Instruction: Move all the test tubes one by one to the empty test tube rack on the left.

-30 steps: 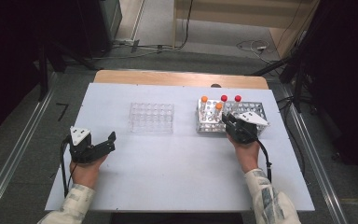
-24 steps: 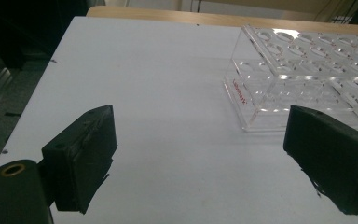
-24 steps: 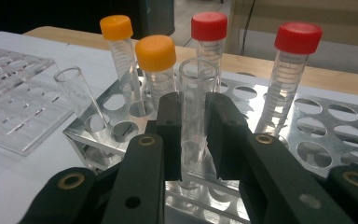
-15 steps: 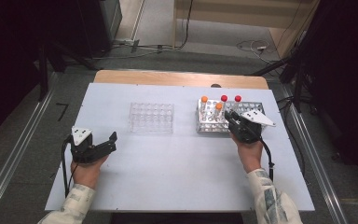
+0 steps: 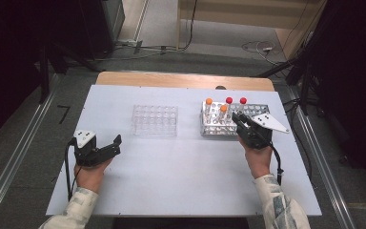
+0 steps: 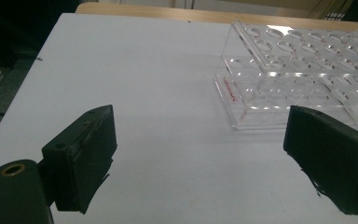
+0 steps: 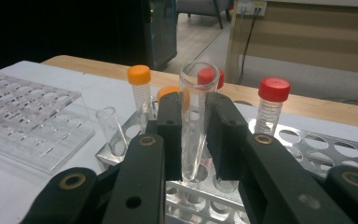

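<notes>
Between right tongs (image 7: 193, 135) | open clear tube (image 7: 195, 126) | uncapped, upright, empty

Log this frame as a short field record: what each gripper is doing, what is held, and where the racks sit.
right gripper: shut on an uncapped clear plastic tube, held upright over the metal rack
left gripper: open, nothing between its jaws
metal tube rack: right half of the white table, holding orange-capped and red-capped tubes
clear plastic rack: centre of table, no tubes in it
</notes>
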The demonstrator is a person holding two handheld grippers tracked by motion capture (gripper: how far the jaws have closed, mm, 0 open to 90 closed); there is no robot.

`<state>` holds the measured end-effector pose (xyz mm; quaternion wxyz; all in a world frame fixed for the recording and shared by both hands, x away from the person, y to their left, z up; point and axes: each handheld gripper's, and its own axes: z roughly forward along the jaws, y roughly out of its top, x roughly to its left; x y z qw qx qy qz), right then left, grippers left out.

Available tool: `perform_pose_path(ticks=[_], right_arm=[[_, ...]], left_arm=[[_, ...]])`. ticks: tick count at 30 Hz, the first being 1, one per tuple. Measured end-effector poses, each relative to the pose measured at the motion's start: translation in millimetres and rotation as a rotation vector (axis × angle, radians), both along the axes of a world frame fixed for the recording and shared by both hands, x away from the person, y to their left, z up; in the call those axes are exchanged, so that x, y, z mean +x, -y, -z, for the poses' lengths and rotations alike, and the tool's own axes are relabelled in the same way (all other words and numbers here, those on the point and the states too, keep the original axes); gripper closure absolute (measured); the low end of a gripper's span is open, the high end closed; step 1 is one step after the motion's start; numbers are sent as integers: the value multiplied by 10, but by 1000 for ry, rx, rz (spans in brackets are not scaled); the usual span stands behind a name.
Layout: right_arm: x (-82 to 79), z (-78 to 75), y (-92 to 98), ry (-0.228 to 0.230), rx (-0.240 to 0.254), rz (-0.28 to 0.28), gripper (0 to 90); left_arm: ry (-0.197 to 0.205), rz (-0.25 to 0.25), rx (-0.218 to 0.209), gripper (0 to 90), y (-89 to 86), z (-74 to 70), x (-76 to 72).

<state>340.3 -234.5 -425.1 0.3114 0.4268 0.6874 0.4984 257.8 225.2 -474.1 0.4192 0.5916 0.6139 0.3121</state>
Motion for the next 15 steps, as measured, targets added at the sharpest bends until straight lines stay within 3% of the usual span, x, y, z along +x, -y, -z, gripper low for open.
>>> perform_pose_path(ticks=[9,15], right_arm=[[-119,-65,-23,6,11,-33,739],[-166,-26,-31,-16,1,-46,739]], left_arm=[[3,13,6,98,24,-2,-4],[18,33,20,98,70,-24,-17]])
